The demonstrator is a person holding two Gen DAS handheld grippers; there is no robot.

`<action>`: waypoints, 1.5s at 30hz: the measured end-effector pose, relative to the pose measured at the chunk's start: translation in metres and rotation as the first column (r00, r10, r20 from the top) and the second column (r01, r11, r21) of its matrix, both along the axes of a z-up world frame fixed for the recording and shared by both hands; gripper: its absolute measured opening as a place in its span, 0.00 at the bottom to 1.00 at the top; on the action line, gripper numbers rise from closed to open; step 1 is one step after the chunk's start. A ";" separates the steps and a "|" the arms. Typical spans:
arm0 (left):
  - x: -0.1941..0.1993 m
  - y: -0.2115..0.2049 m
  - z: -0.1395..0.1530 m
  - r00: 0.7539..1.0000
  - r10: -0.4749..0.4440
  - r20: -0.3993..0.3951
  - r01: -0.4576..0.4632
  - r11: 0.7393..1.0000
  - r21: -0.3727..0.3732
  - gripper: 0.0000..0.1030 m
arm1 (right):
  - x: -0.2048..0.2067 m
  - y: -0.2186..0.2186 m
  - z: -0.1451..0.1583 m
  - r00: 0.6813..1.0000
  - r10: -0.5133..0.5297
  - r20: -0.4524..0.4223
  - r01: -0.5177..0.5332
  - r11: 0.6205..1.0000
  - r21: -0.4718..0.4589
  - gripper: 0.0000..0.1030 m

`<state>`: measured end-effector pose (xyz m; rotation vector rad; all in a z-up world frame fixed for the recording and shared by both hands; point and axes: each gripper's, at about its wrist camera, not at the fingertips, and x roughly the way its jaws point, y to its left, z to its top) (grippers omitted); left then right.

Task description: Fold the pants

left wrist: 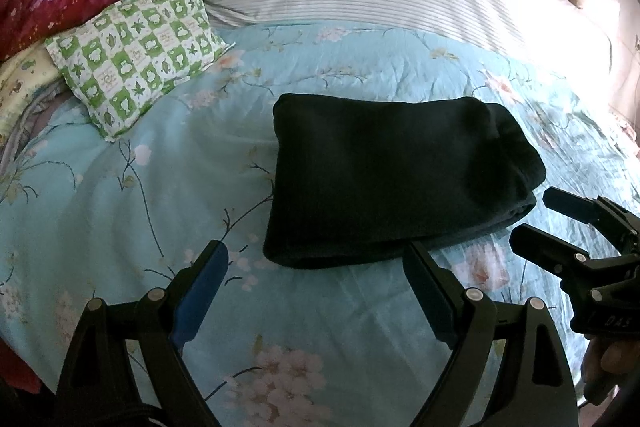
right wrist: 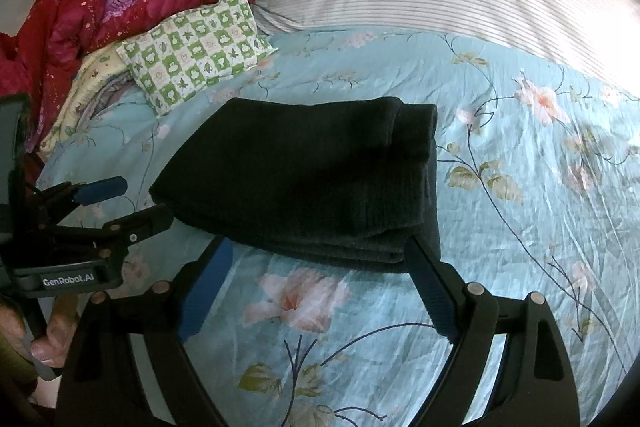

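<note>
Folded black pants (left wrist: 384, 179) lie at twelve o'clock, just beyond the left gripper (left wrist: 316, 255) and right gripper (right wrist: 318, 251), both wide open, empty.

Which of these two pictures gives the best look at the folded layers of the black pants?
The right wrist view. There the pants lie close, and the stacked layers show along their near edge, just beyond the open right gripper. The left wrist view shows the pants whole but darker, with layers visible only at the right end, near the open left gripper.
</note>
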<state>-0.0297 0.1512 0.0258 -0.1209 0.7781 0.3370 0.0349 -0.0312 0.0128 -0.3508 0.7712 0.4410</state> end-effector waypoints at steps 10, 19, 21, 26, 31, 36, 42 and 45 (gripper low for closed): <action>0.001 -0.001 0.001 1.000 0.001 0.005 -0.001 1.000 0.000 0.87 | 0.001 0.001 0.001 1.000 0.006 0.002 -0.006 1.000 -0.003 0.85; 0.001 -0.003 0.005 1.000 -0.002 0.010 0.002 1.000 0.006 0.87 | 0.002 -0.002 0.005 1.000 0.006 0.008 -0.006 1.000 0.002 0.85; 0.002 -0.003 0.006 1.000 -0.002 0.013 0.002 1.000 0.008 0.87 | 0.002 -0.003 0.006 1.000 0.007 0.009 -0.007 1.000 0.003 0.85; 0.001 -0.003 0.010 1.000 0.001 0.020 -0.001 1.000 0.004 0.88 | 0.002 -0.004 0.007 1.000 0.008 0.012 -0.008 1.000 0.003 0.85; 0.002 -0.002 0.011 1.000 0.014 0.026 -0.014 1.000 0.002 0.88 | 0.004 -0.005 0.011 1.000 0.008 0.016 -0.008 1.000 0.004 0.86; 0.005 0.005 0.016 0.999 0.028 0.042 -0.027 0.999 -0.027 0.88 | 0.011 -0.006 0.016 1.000 0.002 0.021 -0.002 1.000 0.001 0.86; 0.014 0.005 0.024 0.998 0.036 0.049 -0.036 0.999 0.003 0.88 | 0.021 -0.010 0.020 1.000 -0.025 0.016 0.024 0.999 0.024 0.86; 0.019 0.004 0.025 0.998 0.038 0.041 -0.038 0.999 -0.001 0.88 | 0.023 -0.013 0.021 1.000 -0.027 0.016 0.026 0.999 0.027 0.86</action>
